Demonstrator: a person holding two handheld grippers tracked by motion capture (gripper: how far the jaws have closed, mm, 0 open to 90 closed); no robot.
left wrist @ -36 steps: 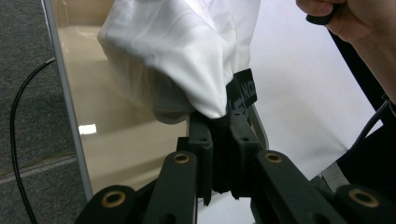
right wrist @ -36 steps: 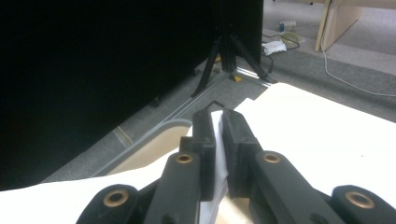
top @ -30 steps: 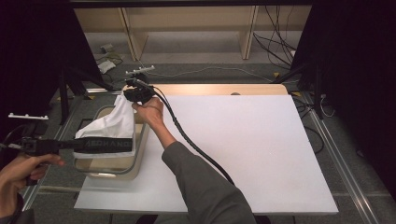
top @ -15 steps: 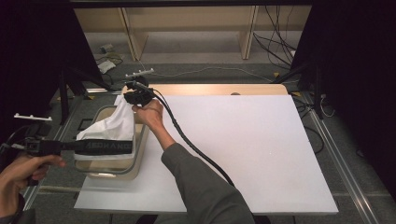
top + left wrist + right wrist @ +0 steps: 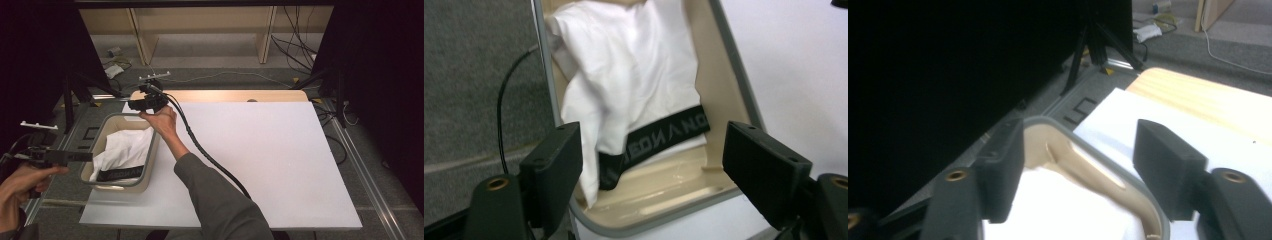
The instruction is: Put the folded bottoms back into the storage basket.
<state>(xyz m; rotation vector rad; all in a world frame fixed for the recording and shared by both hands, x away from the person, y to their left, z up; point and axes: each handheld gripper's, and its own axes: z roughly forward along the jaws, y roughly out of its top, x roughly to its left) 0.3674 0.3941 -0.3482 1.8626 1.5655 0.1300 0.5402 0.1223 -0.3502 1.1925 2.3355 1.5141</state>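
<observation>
**Garment dropped into the bin**

The left gripper [image 5: 75, 157], beside the beige bin [image 5: 150, 162], had just spread its jaws, nothing between them. The white garment [image 5: 125, 150], held up a second earlier, lay inside the bin. The right gripper [image 5: 145, 102] had likewise just released, empty. Placement looked done.

Grey carpet floor [image 5: 225, 60], wooden shelving [image 5: 200, 22], black curtains [image 5: 385, 75] on both sides.

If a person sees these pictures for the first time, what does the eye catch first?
First the white garment with a black waistband, lying loose in the beige tub at the table's left edge. Next the two grippers around it: the left gripper beside the tub, the right gripper above its far end, both open and holding nothing.
</observation>
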